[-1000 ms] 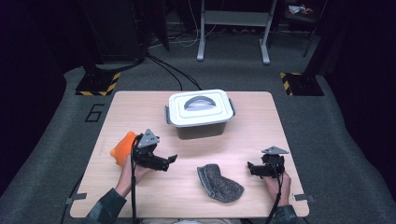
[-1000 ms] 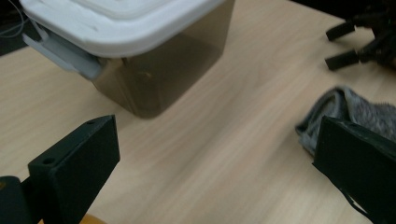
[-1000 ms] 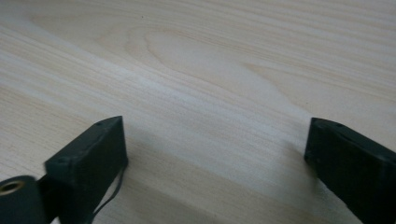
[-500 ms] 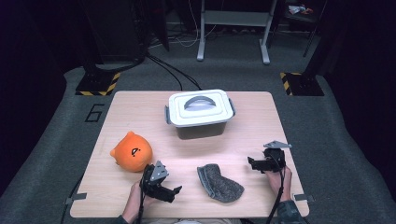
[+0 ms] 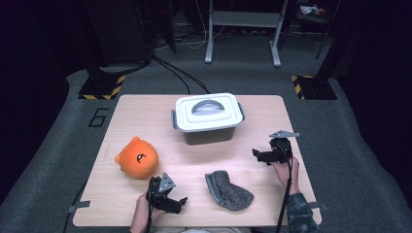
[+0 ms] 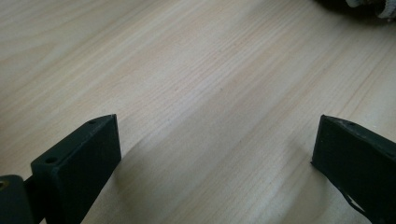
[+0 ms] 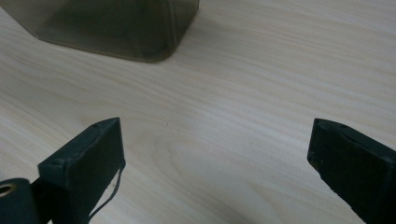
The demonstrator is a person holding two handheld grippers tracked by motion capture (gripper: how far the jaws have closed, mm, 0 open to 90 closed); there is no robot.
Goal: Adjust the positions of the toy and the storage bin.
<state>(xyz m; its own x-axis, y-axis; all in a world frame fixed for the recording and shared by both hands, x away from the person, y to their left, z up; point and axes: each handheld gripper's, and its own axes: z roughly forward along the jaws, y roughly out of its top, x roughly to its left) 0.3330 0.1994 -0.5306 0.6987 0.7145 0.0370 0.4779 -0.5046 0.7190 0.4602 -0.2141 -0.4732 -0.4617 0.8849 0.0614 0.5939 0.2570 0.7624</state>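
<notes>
Flanking nubbly grey sock, wide-spread empty jaws.

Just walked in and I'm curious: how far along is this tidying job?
Early, it seems. The orange plush toy and grey sock lie loose on the table. The lidded box is closed. The left gripper and right gripper are open and empty, so picking up, opening and packing all likely remain.

The tabletop is evenly lit from above while the surrounding floor falls into deep darkness. Shadows under objects are short and soft. The high view is slightly grainy; in both gripper views the near black fingers are softly blurred.
</notes>
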